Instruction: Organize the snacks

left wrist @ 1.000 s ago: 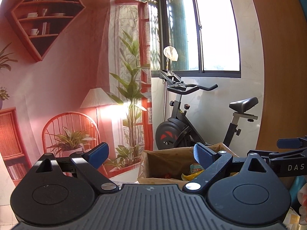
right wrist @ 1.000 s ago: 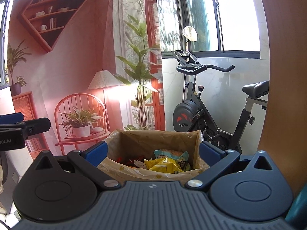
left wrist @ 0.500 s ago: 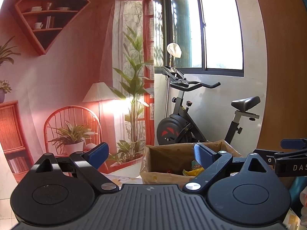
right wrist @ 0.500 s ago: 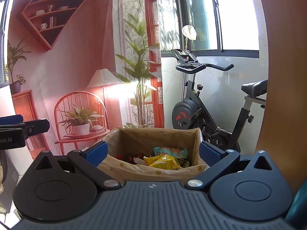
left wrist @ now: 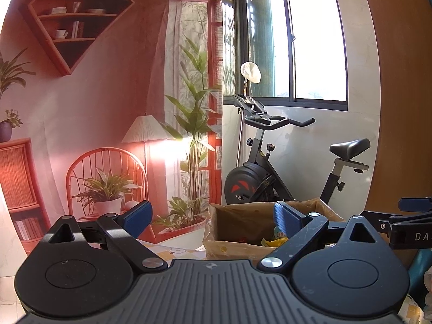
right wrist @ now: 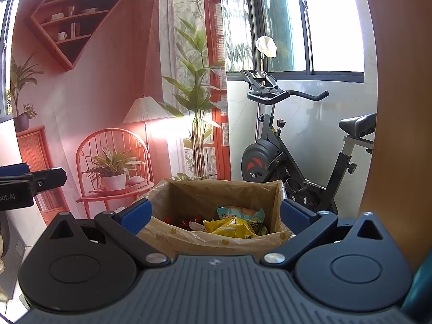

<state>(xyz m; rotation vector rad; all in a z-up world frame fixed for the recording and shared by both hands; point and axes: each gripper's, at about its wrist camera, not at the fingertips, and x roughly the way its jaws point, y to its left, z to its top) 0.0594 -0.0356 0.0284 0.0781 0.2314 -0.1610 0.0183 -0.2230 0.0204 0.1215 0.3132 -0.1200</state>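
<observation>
A cardboard box lined with clear plastic stands ahead in the right wrist view and holds snack packets: a yellow one, a light blue one and red ones. The same box shows lower right of centre in the left wrist view. My right gripper is open and empty, level with the box's near rim. My left gripper is open and empty, to the left of the box. Each gripper's tip shows at the edge of the other's view.
A black exercise bike stands behind the box under the window. A printed backdrop with a chair, plants and a shelf hangs at the left. A brown wooden panel rises at the right. A floral tablecloth shows below.
Both views have tilted slightly upward, so the box sits lower in them. Both grippers stay open and empty.
</observation>
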